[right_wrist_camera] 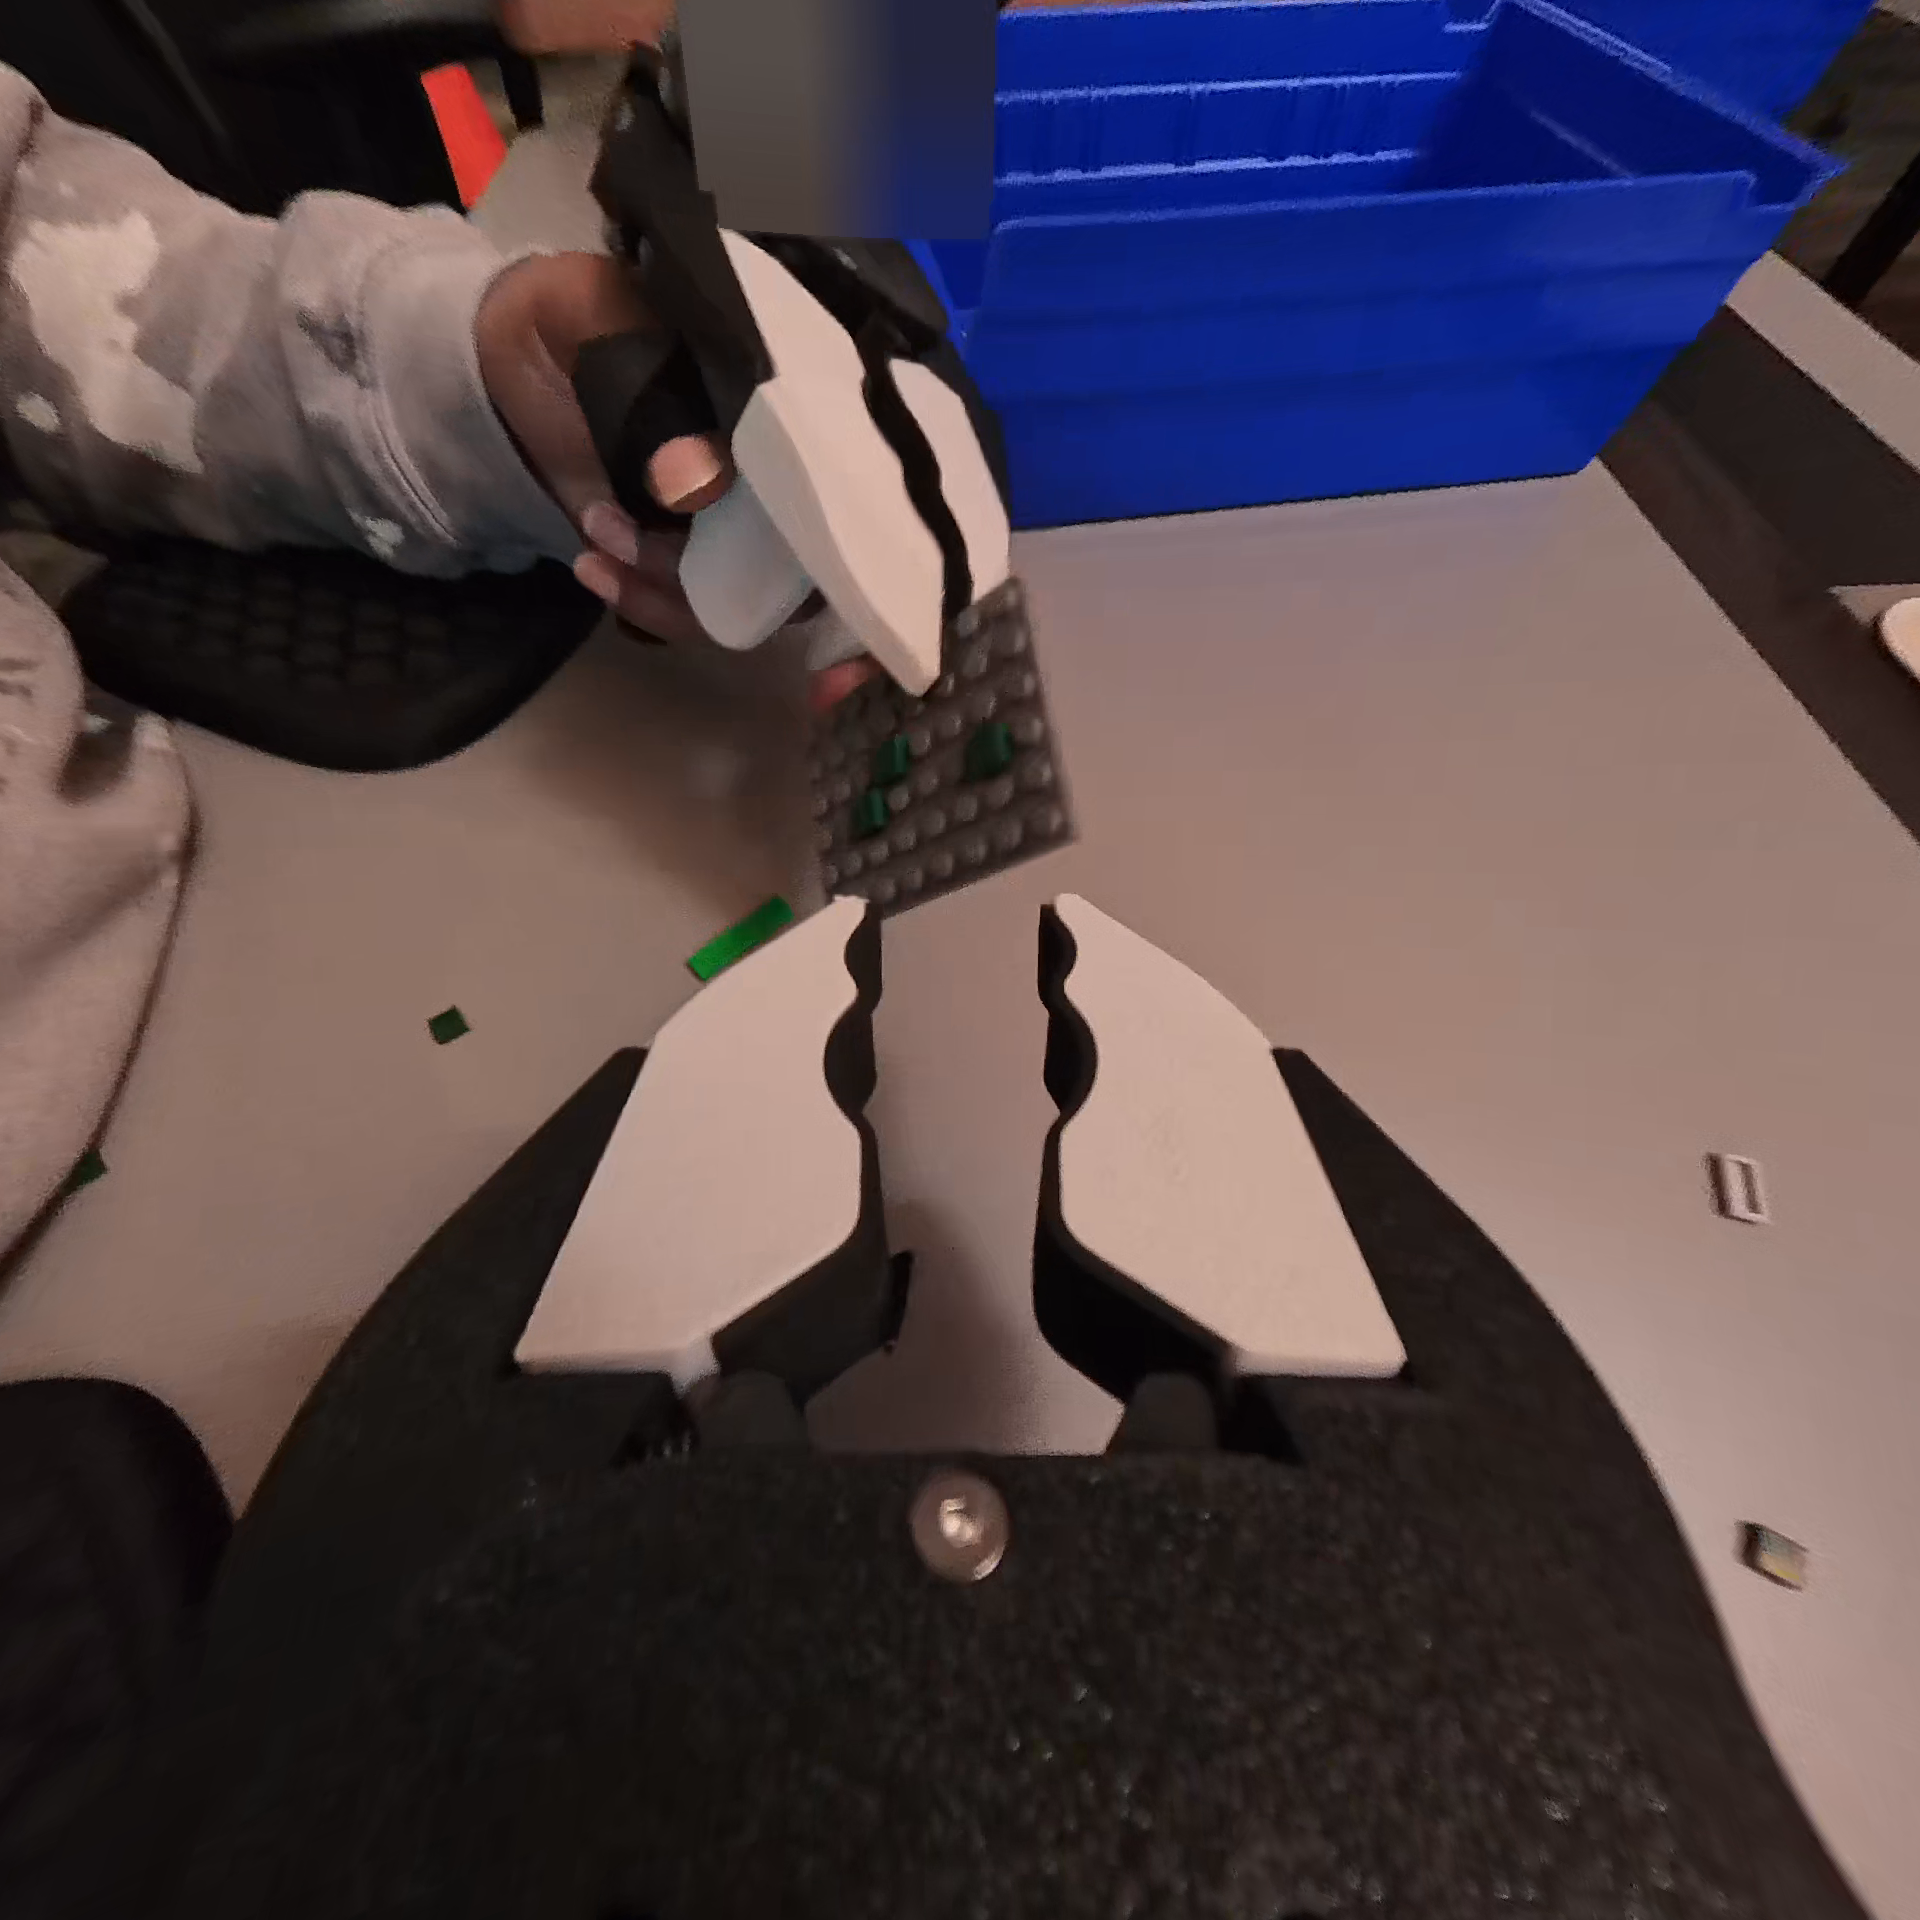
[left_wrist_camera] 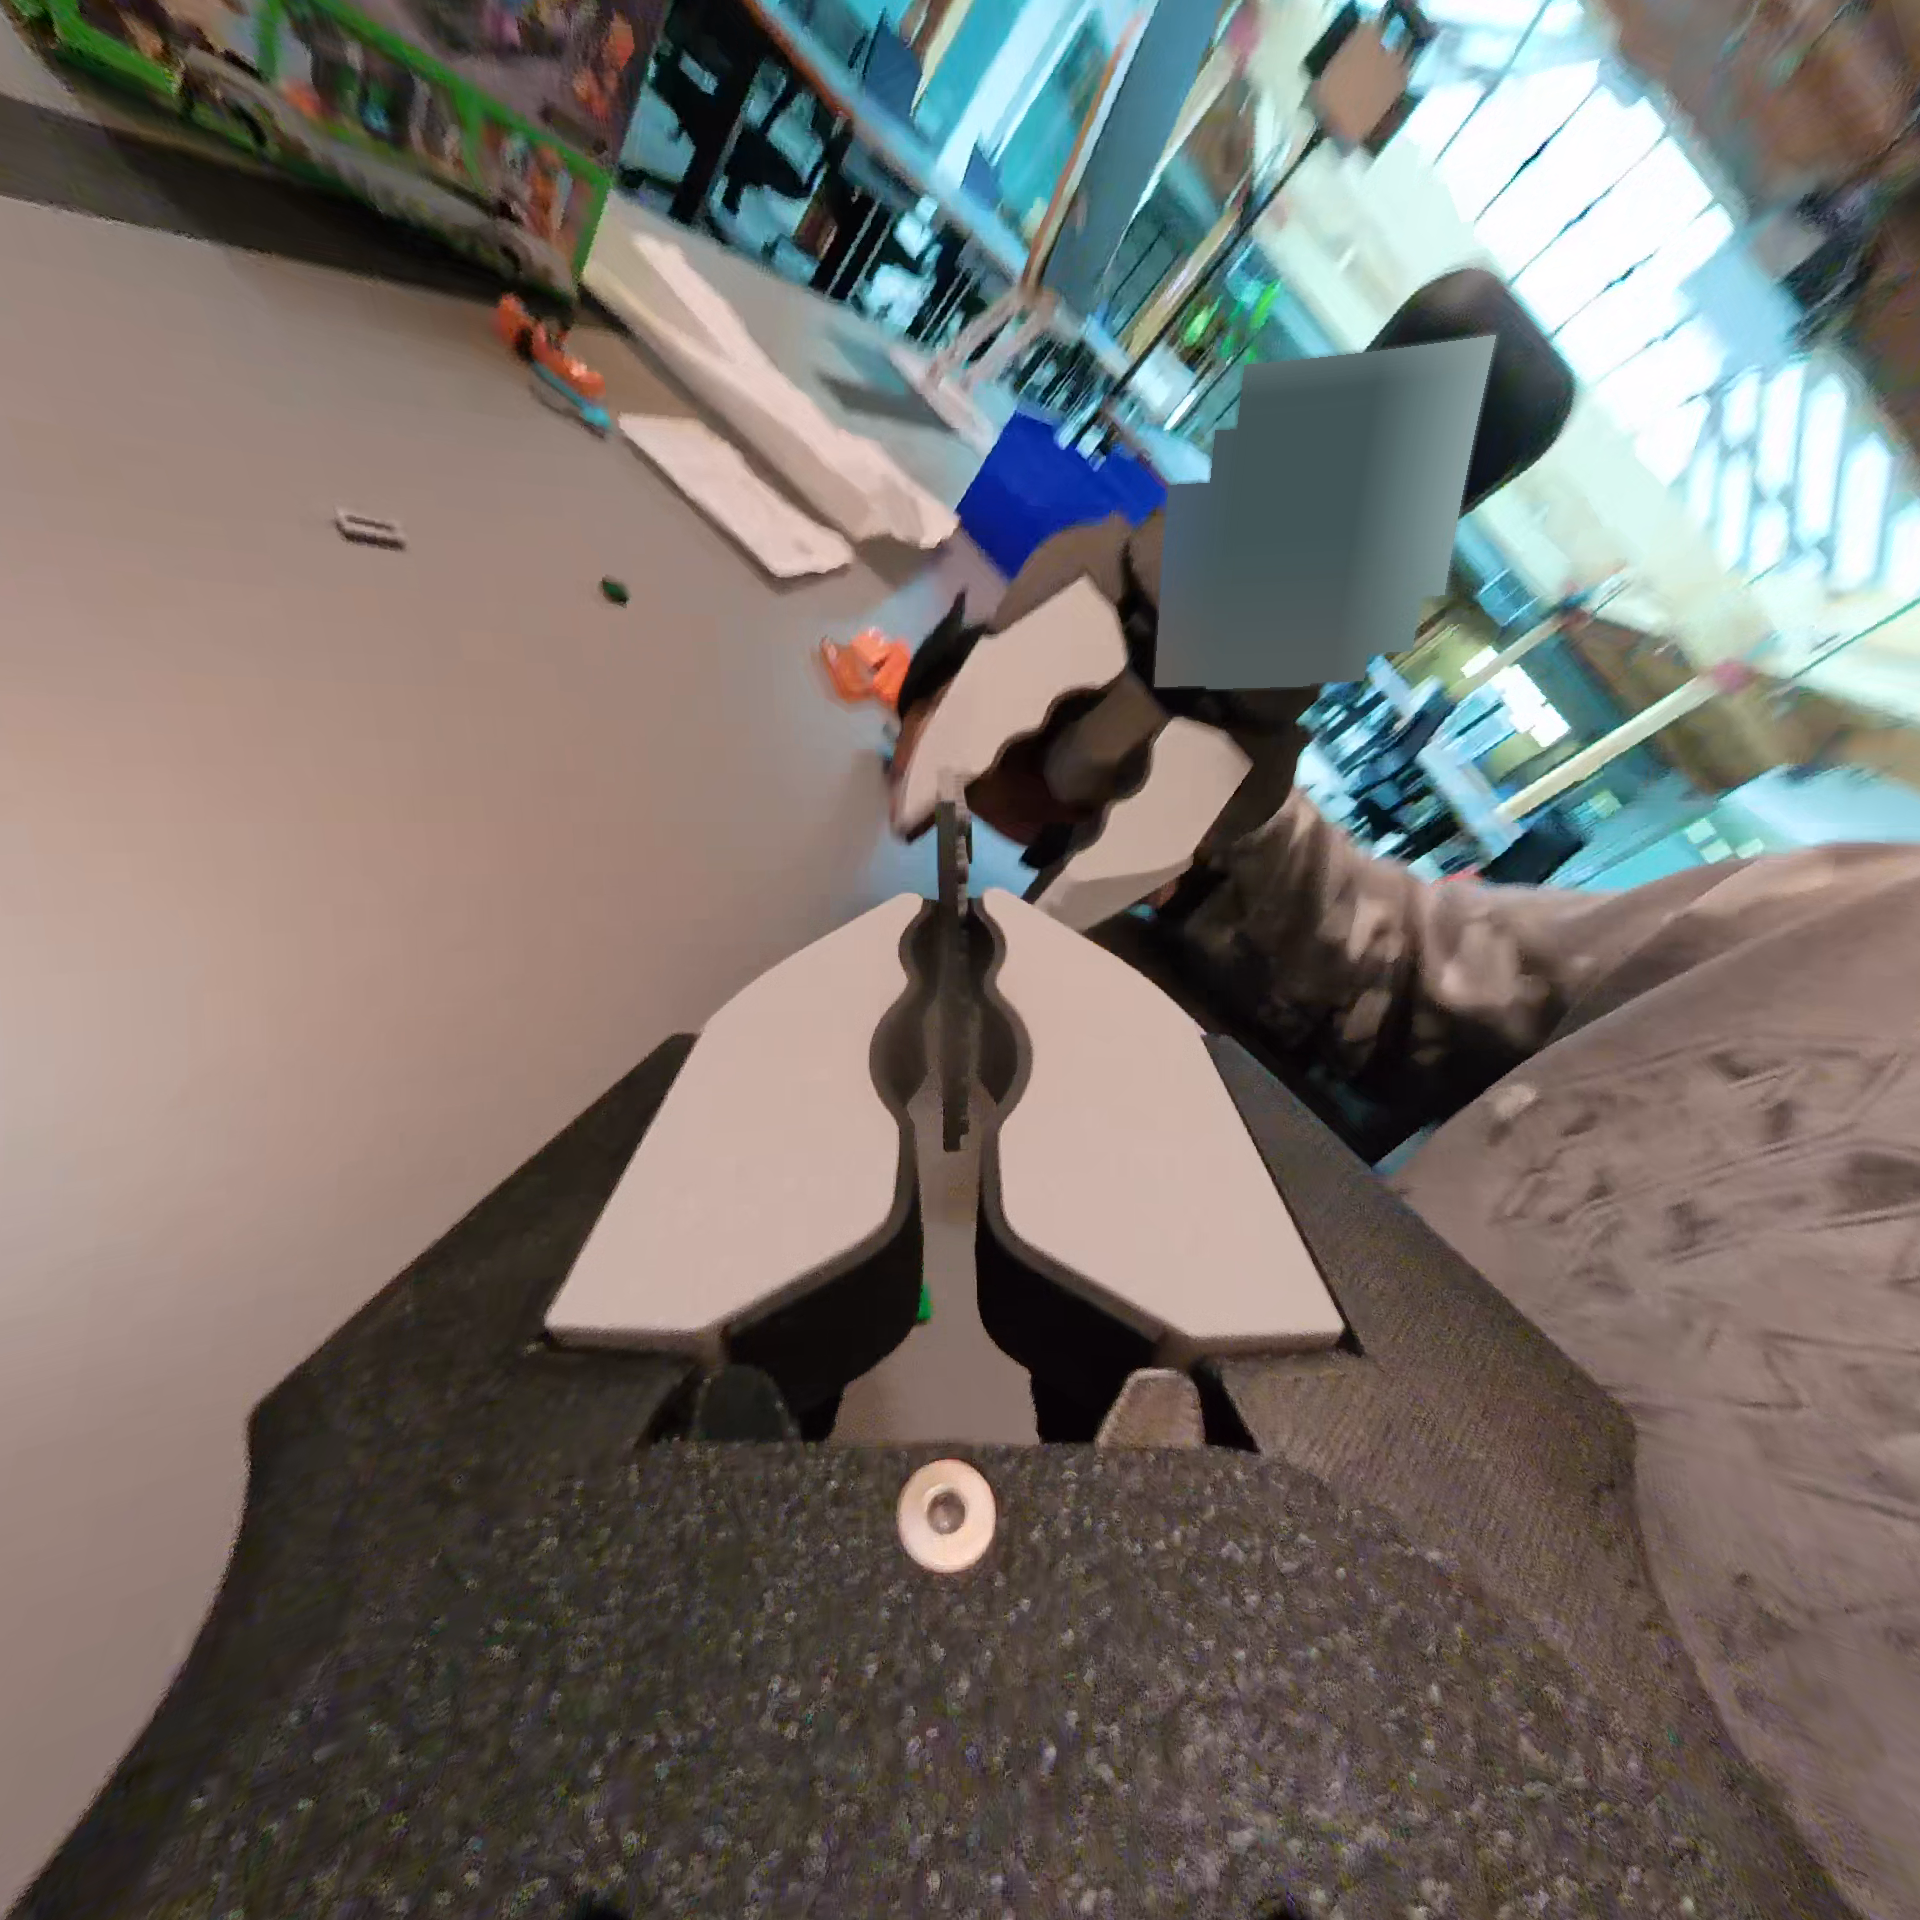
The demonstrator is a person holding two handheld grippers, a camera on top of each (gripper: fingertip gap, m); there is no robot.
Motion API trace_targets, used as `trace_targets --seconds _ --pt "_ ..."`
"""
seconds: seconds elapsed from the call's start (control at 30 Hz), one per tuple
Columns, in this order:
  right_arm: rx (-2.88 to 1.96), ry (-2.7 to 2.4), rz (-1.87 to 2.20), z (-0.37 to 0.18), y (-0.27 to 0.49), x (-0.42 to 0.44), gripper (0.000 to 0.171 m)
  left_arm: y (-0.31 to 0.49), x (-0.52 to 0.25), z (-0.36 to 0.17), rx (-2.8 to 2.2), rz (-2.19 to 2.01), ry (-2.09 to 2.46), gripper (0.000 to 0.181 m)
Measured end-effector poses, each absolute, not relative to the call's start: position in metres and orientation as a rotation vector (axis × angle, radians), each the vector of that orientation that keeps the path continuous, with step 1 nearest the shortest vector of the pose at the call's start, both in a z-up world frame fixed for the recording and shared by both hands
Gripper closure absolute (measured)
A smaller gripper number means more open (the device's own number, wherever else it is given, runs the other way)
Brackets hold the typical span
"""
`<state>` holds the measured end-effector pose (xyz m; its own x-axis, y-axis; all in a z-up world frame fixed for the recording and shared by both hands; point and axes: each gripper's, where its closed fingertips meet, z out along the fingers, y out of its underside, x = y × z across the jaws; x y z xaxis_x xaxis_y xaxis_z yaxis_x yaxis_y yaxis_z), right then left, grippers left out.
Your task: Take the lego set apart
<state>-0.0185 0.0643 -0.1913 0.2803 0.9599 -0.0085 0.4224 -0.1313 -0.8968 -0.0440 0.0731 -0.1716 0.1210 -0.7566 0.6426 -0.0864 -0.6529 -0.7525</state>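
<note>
A dark grey studded Lego plate (right_wrist_camera: 940,831) is held up above the grey table (right_wrist_camera: 1403,831). Three small green pieces (right_wrist_camera: 888,761) are stuck on its studs. My left gripper (right_wrist_camera: 940,665) is shut on the plate's upper edge. In the left wrist view the plate (left_wrist_camera: 954,997) shows edge-on between the closed fingers of the left gripper (left_wrist_camera: 951,912). My right gripper (right_wrist_camera: 956,920) is open and empty, its tips just below the plate's lower edge. It also shows open in the left wrist view (left_wrist_camera: 977,862). Loose green pieces (right_wrist_camera: 740,937) lie on the table at left.
Blue bins (right_wrist_camera: 1351,312) stand at the back of the table. Small pale pieces (right_wrist_camera: 1737,1188) lie at right. Orange Lego bits (left_wrist_camera: 862,665), white sheets (left_wrist_camera: 748,457) and a green box (left_wrist_camera: 343,135) lie farther off. A person's sleeve (right_wrist_camera: 208,364) and a black chair seat (right_wrist_camera: 312,644) are at left. The left gripper's tips are roughly 4 cm from the right gripper's.
</note>
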Motion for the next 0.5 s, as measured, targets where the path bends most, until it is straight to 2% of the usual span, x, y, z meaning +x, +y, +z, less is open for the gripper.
trace_targets --seconds 0.13,0.2,0.23,0.43,0.5 --pt "-1.706 -1.162 1.042 -0.183 0.055 -0.034 0.144 0.077 -0.049 -0.15 -1.74 -1.82 0.637 0.176" --pt "-1.679 -1.126 1.151 -0.176 0.05 -0.038 0.155 0.078 -0.05 -0.143 -1.693 -1.875 0.591 0.176" --pt "-1.657 -1.121 1.207 -0.172 0.047 -0.038 0.166 0.078 -0.051 -0.141 -1.673 -1.878 0.59 0.176" --pt "-1.617 -1.053 1.411 -0.154 0.042 -0.03 0.167 0.07 -0.05 -0.134 -1.601 -1.753 0.723 0.175" --pt "-1.632 -1.011 1.455 -0.153 0.045 -0.03 0.157 0.071 -0.05 -0.13 -1.584 -1.714 0.708 0.176"
